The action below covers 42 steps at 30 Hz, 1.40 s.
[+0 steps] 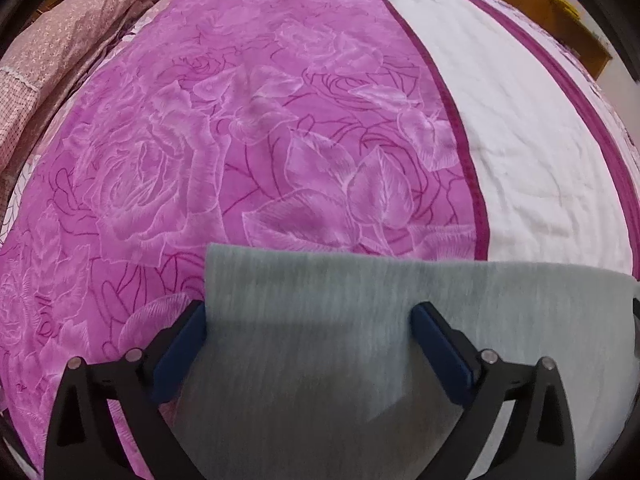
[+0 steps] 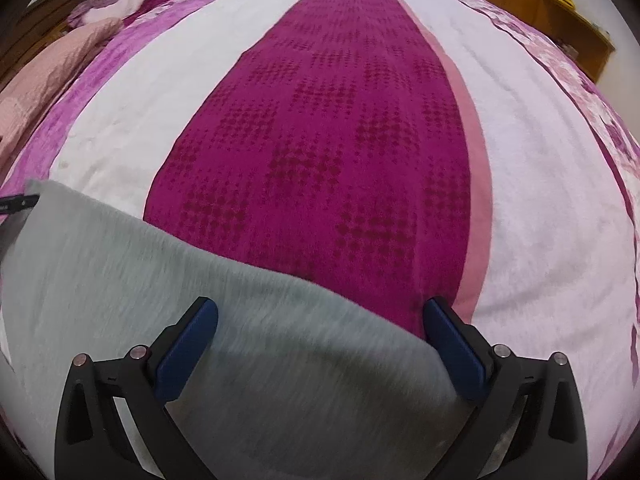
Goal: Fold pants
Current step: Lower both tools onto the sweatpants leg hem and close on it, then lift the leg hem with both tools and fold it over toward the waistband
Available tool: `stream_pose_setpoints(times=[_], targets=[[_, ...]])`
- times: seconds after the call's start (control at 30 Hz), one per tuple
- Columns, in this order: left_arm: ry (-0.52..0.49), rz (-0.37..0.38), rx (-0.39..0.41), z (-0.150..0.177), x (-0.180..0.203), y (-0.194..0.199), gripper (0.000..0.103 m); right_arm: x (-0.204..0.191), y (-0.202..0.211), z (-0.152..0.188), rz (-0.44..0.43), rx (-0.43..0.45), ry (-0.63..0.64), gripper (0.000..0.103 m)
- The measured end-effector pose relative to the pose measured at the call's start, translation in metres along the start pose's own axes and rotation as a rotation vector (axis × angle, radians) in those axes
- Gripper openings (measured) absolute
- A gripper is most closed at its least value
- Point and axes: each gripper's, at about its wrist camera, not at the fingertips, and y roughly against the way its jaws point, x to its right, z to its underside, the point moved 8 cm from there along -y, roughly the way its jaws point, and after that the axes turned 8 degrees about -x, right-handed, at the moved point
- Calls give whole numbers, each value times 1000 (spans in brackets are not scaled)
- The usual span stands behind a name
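Observation:
Grey pants lie on the bed, their straight far edge running across the lower part of the left wrist view. My left gripper is open, its blue pads wide apart with the grey cloth lying between them. In the right wrist view the pants slope from the left edge down to the centre. My right gripper is also open, with a corner of the cloth between its fingers. A black tip of the left gripper shows at the far left edge of the pants.
The bed carries a pink rose-patterned blanket beside a white band and a dark magenta dotted strip. A pink quilt is heaped at the far left. Wooden cabinets stand beyond the bed.

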Motion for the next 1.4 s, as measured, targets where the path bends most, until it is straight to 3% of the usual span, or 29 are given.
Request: stream_pose_setpoints(times=[0.13,0.2,0.27,0.3,0.37,0.4,0.47,0.5,0.57,0.7,0.93,1.17,1.4], targets=[[11,2,25,1,4,0,100,0,0,-2,2,3,12,99],[11,7,36,2,8,5,91,-3,1,-3,7,6,5,97],[-8,5,52,3,13,11,77,-8,6,-2,9,12,7,80],[-20,0,59,4,16,14,62,-14,9,-2,13,19,18,73],[-29,40,66,5,22,20,35,-22,15,-1,23,28,43,47],[-23,45,67,6,23,23,22,-25,18,-1,38,37,50,40],[2,54,67,9,24,28,9,-26,22,0,55,57,43,16],[13,52,73,10,25,32,6,-24,24,1,55,63,35,11],[16,61,86,17,26,43,5,-22,31,4,35,78,12,1],[7,76,128,27,24,71,5,-26,65,7,-21,150,-10,0],[-46,39,241,50,21,124,5,-48,128,26,-41,243,26,0],[-81,15,322,76,15,161,5,-69,176,66,-77,290,54,0],[-117,3,399,127,8,186,5,-87,202,121,-96,286,81,0]])
